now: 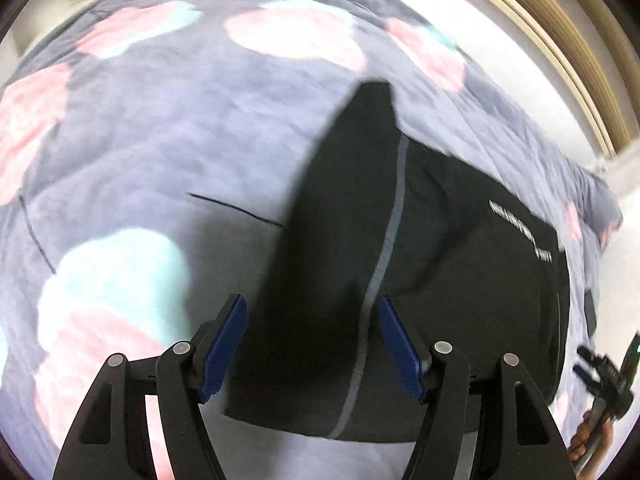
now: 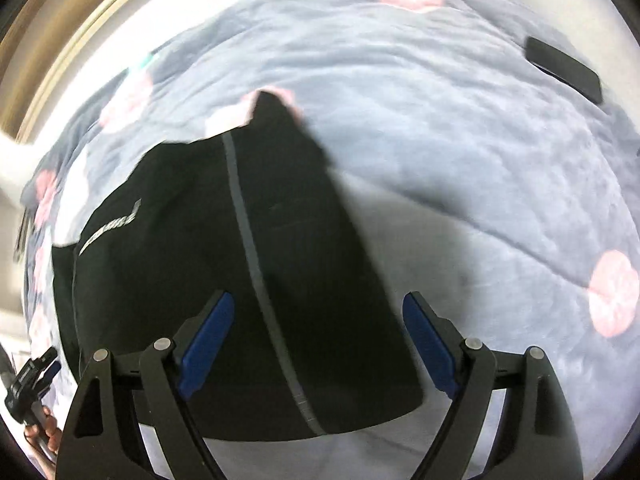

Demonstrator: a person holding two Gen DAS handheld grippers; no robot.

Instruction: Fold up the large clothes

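A black garment [image 1: 440,264] with a thin grey stripe and white lettering lies folded on a grey quilt, one long flap laid over its left side. It also shows in the right wrist view [image 2: 192,248], its flap running up the right side. My left gripper [image 1: 312,344] is open, its blue pads hovering over the flap's near end. My right gripper [image 2: 320,344] is open above the garment's near edge. Neither holds cloth. The right gripper shows at the left view's lower right [image 1: 600,376], and the left gripper at the right view's lower left [image 2: 36,376].
The quilt [image 1: 168,148] is grey with pink and mint blotches and covers a bed. A dark flat phone-like object [image 2: 564,68] lies on it at the far right. A white bed edge and wooden frame [image 1: 560,40] run along the far side.
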